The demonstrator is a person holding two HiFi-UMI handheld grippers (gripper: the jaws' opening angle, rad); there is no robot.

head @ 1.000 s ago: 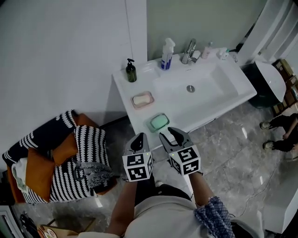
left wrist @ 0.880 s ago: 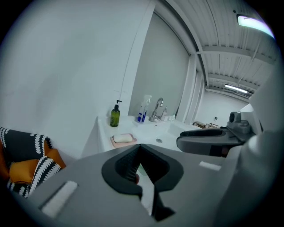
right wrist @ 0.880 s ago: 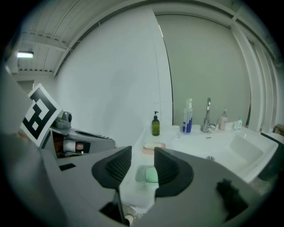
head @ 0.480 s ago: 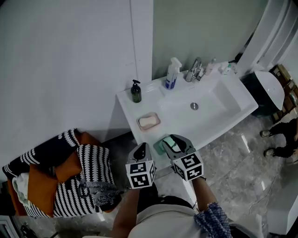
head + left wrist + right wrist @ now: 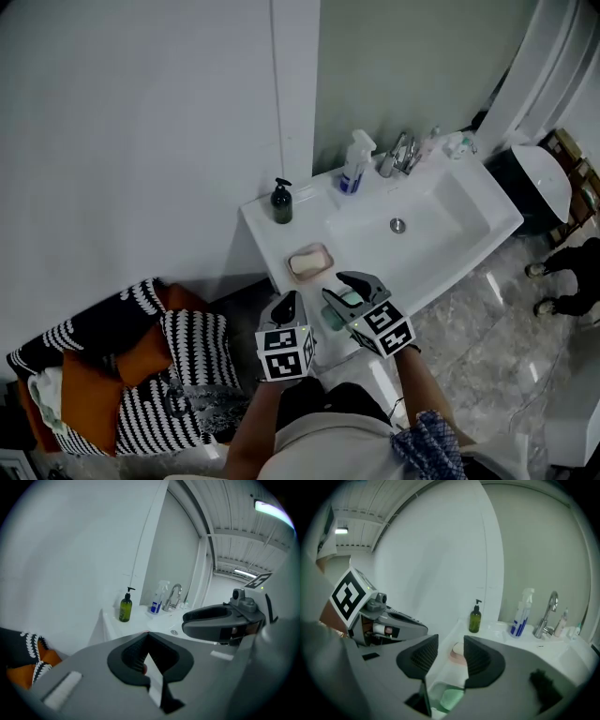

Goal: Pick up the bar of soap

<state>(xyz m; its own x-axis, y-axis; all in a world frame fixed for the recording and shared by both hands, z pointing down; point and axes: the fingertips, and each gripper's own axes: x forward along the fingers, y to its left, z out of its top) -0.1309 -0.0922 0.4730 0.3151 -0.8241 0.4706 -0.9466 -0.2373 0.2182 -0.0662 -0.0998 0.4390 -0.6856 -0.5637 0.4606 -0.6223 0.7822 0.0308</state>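
Two grey plastic tools: left tool (image 5: 285, 302) and right tool (image 5: 350, 287). Each has black ribbed pads (image 5: 423, 655) and carries a cube (image 5: 284, 352) with black-and-white square markers. The person wears a pale shirt (image 5: 328, 452), dark trousers (image 5: 323, 394) and, at five o'clock, a blue-and-white patterned sleeve (image 5: 431, 441).

A big white wall (image 5: 141, 122) is standing on the left, and a grey-green wall (image 5: 412, 66) is standing next to it. A white sink counter (image 5: 314, 230) is sitting against them. The grey stone floor (image 5: 487, 328) is shining. A seat (image 5: 150, 412) with black-and-white stripes and orange cushions is sitting by the white wall. A long lamp (image 5: 274, 509) is glowing on the ceiling (image 5: 243, 541).
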